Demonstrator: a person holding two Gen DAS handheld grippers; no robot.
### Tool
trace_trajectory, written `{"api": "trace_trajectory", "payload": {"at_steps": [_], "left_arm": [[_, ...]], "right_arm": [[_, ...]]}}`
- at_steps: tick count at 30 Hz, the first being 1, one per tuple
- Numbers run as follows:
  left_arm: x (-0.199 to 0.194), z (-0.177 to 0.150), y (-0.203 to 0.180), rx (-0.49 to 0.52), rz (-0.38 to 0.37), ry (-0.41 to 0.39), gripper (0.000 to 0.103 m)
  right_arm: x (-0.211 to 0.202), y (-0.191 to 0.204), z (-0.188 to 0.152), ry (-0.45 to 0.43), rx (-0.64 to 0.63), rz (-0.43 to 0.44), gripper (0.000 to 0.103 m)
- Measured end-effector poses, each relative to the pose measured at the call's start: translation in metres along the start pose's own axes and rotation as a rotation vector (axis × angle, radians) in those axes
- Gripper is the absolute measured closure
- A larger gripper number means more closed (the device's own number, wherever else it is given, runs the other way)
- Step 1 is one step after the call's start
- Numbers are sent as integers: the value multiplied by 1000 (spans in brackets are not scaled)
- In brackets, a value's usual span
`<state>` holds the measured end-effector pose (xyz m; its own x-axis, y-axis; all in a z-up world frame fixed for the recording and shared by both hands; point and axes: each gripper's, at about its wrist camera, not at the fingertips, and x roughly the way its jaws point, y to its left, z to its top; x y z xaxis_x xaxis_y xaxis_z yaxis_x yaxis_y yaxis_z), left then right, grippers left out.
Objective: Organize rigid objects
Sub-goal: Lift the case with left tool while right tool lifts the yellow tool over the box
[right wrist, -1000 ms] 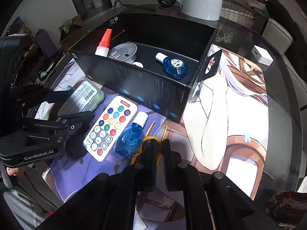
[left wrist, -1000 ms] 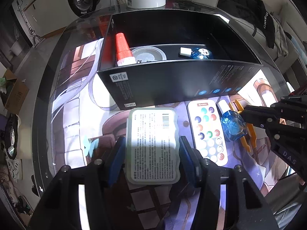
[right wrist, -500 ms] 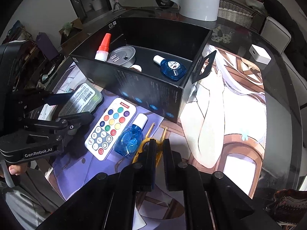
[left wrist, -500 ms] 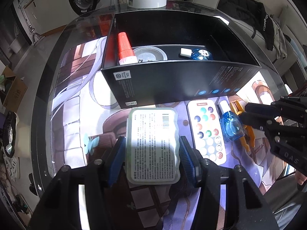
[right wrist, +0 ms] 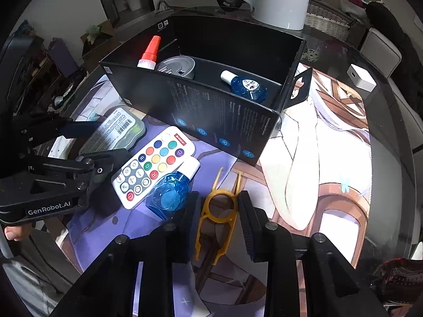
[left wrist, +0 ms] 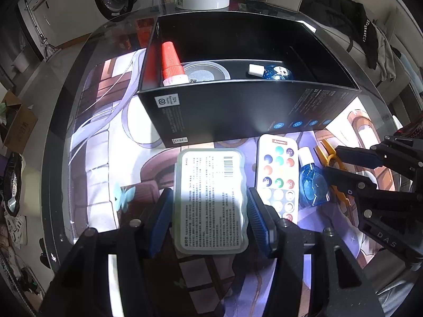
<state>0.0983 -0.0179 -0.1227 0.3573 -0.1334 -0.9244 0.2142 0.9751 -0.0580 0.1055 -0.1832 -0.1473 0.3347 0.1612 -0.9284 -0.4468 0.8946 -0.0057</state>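
Left gripper [left wrist: 210,212]: fingers [left wrist: 160,219] straddle the case [left wrist: 210,200], pads at or just off its long sides — contact not clear.
Case: flat on the worktop [right wrist: 330,142], label up, long axis running away from the left camera toward the box [left wrist: 238,111]; near end between the fingers, far end just short of the box wall.
Right gripper [right wrist: 219,224]: fingers spread a little, either side of the yellow tool [right wrist: 218,216], no pinch visible.
Tool: flat on the worktop, long axis along the fingers, two prongs pointing toward the box.
Neighbours: remote [right wrist: 153,166] and blue bottle [right wrist: 170,191] between the two grippers, bottle cap toward the box.
Change: a second ago the right fingers were pressed together over the tool — they have just been opening. Left grip unchanged.
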Motion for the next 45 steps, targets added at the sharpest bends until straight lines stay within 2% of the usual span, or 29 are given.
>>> {"api": "trace_trajectory", "payload": {"at_steps": [7, 11, 19, 21, 30, 33, 37, 45], "left_arm": [[-7, 0, -2, -3, -6, -26, 49], [-24, -1, -4, 11, -19, -76, 49], [-75, 2, -14, 75, -1, -291, 49], [-88, 4, -15, 82, 1, -354, 49], [-132, 0, -8, 31, 25, -651, 49], [-144, -5, -4, 13, 49, -745, 49], [-152, -6, 0, 3, 59, -806, 49], [-154, -5, 4, -8, 48, -815, 49]], "right_arm": [[-3, -3, -2, -2, 17, 11, 77], [-20, -3, 0, -68, 15, 14, 77], [-75, 9, 6, -294, 0, 47, 77], [-89, 13, 6, -358, -6, 29, 77], [-146, 20, -12, -745, -36, 7, 77], [-157, 22, -21, -852, -14, -50, 77], [-158, 21, -21, -864, -14, -51, 77], [-162, 23, -22, -869, -16, -46, 77]]}}
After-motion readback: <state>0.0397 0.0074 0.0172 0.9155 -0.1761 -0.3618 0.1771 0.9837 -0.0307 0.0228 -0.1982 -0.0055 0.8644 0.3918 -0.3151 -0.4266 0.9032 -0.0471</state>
